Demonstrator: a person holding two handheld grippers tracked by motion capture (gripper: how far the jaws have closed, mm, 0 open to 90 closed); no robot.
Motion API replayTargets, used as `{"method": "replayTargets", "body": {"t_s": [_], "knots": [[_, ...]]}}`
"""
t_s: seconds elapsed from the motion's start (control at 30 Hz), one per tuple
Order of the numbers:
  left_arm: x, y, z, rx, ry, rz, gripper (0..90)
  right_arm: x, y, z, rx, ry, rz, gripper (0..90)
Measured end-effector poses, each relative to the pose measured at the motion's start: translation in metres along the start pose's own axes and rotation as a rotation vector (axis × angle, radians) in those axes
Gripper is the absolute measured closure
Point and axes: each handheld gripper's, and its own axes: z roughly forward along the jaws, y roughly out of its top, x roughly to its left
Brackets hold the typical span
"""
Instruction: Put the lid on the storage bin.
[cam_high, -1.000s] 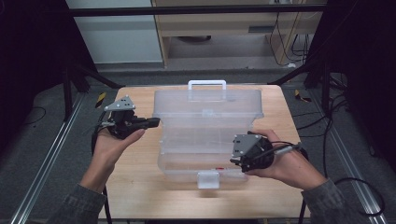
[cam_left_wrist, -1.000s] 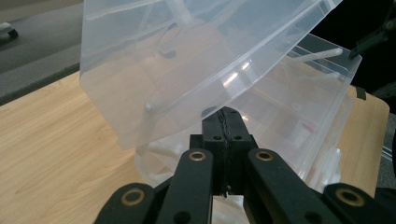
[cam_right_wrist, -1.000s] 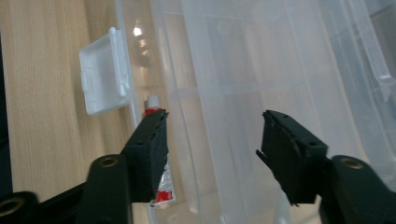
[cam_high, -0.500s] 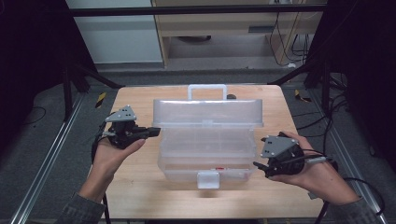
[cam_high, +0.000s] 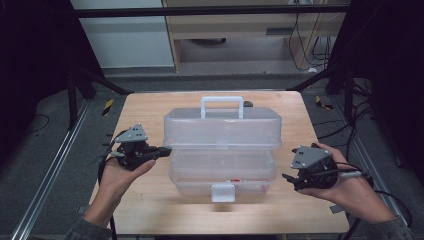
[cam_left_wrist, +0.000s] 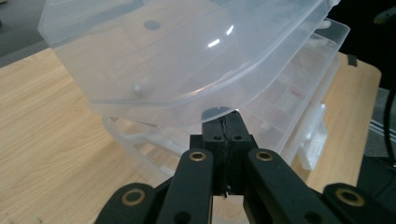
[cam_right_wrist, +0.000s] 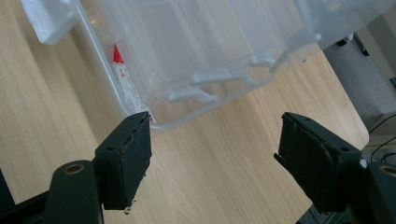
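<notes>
Clear plastic case on worktop, lid partly raised.

The case (cam_high: 222, 150) sat at the centre of the worktop (cam_high: 150, 110), lid (cam_high: 222, 127) tilted above its base. The left hand-held gripper (cam_high: 162, 150) was clenched, jaws together at the lid's left edge; whether it touched could not be told. The right hand-held gripper (cam_high: 290, 181) stood released beside the case, nothing between its jaws.

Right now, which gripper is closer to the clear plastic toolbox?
Left. The left gripper has its shut jaws right at the clear plastic toolbox, under the lid's edge. The right gripper, jaws open, sits apart beside the box's other end.
</notes>
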Motion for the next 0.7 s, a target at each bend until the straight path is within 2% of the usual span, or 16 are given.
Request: {"method": "replayTargets", "body": {"t_s": [0.07, 0.17, 0.33, 0.7], "knots": [[-0.006, -0.006, 0.002, 0.004, 0.017, 0.013, 89.8, -0.001, -0.004, -0.001, 0.005, -0.003, 0.007, 25.4], [-0.008, -0.01, 0.003, 0.015, 0.018, 0.023, 89.8, -0.002, -0.007, -0.002, 0.007, -0.01, 0.017, 25.4], [-0.01, -0.021, 0.005, 0.014, 0.01, 0.005, 89.8, -0.001, -0.017, 0.0, 0.02, -0.014, 0.032, 25.9], [-0.012, -0.031, 0.005, 0.017, 0.011, -0.006, 89.9, -0.001, -0.028, 0.003, 0.036, -0.03, 0.052, 25.1]]}}
